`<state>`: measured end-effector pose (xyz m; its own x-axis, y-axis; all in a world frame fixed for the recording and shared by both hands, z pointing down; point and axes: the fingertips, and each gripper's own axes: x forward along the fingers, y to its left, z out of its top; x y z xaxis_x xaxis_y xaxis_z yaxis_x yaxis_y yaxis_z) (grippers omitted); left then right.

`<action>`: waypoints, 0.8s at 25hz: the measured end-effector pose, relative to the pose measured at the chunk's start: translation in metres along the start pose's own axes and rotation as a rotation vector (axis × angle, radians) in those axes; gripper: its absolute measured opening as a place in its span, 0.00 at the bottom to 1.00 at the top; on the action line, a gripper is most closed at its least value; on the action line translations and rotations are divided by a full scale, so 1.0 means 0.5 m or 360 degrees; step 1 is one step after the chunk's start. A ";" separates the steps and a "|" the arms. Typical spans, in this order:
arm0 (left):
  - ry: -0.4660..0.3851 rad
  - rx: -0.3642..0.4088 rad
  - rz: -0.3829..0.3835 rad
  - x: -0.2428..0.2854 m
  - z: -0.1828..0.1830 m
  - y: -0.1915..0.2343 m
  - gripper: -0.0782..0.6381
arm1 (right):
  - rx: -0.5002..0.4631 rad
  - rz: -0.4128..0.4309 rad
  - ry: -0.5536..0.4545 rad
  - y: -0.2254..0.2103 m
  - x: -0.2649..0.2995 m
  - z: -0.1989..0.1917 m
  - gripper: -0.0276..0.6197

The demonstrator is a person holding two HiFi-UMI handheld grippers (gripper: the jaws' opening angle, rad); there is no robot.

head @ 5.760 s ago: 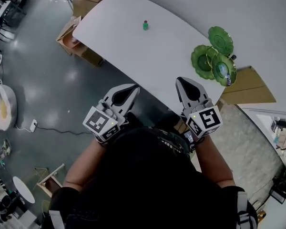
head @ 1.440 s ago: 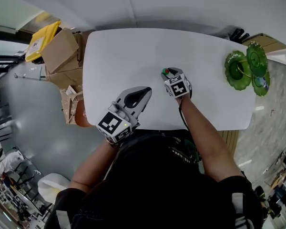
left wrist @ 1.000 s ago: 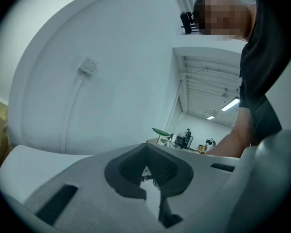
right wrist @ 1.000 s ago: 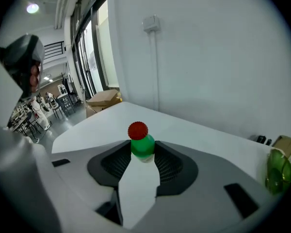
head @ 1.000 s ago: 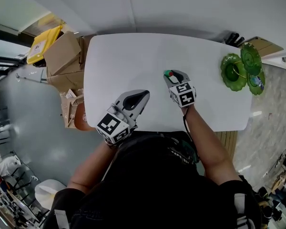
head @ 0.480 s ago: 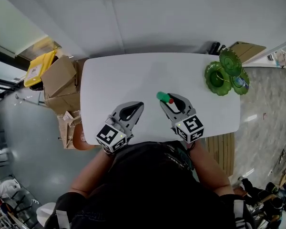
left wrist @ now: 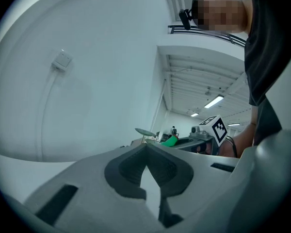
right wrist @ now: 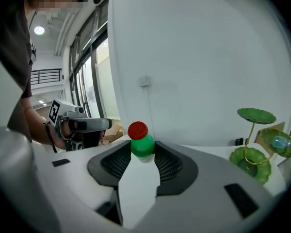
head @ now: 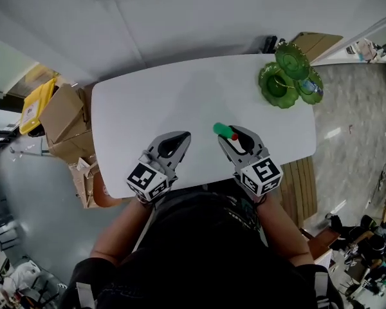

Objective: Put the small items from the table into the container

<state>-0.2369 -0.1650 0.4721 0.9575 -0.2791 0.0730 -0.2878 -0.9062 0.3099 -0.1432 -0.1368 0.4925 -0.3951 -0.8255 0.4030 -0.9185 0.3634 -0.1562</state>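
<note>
One bottle (head: 223, 131) now higher in right gripper (head: 233, 136); three dishes (head: 275, 86)

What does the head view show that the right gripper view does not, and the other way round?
Only the head view: the right gripper with its marker cube, and the table's whole outline. Only the right gripper view: a ceiling light, and the pads pressing the green bottle's sides. Both: that bottle with its red cap, the left gripper, the green tiered stand.
</note>
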 end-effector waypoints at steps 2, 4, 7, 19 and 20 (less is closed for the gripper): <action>0.0020 -0.0015 -0.0034 0.023 -0.009 -0.022 0.12 | 0.0022 -0.0043 -0.0006 -0.020 -0.035 -0.009 0.29; 0.0034 -0.0006 -0.0087 0.054 -0.008 -0.057 0.12 | 0.0040 -0.0092 -0.0032 -0.045 -0.077 -0.009 0.29; 0.0058 0.0032 -0.0174 0.105 -0.005 -0.119 0.12 | 0.0082 -0.0156 -0.0078 -0.081 -0.144 -0.016 0.29; 0.0204 0.0065 -0.0548 0.391 -0.116 -0.546 0.12 | 0.0203 -0.0444 -0.0255 -0.295 -0.603 -0.127 0.29; 0.0206 0.0061 -0.0578 0.415 -0.126 -0.590 0.12 | 0.0201 -0.0470 -0.0261 -0.309 -0.647 -0.142 0.29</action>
<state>0.0480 0.0644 0.4558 0.9911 0.1024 0.0849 0.0724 -0.9506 0.3020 0.1279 0.1048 0.4501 -0.1004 -0.9490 0.2990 -0.9843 0.0509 -0.1689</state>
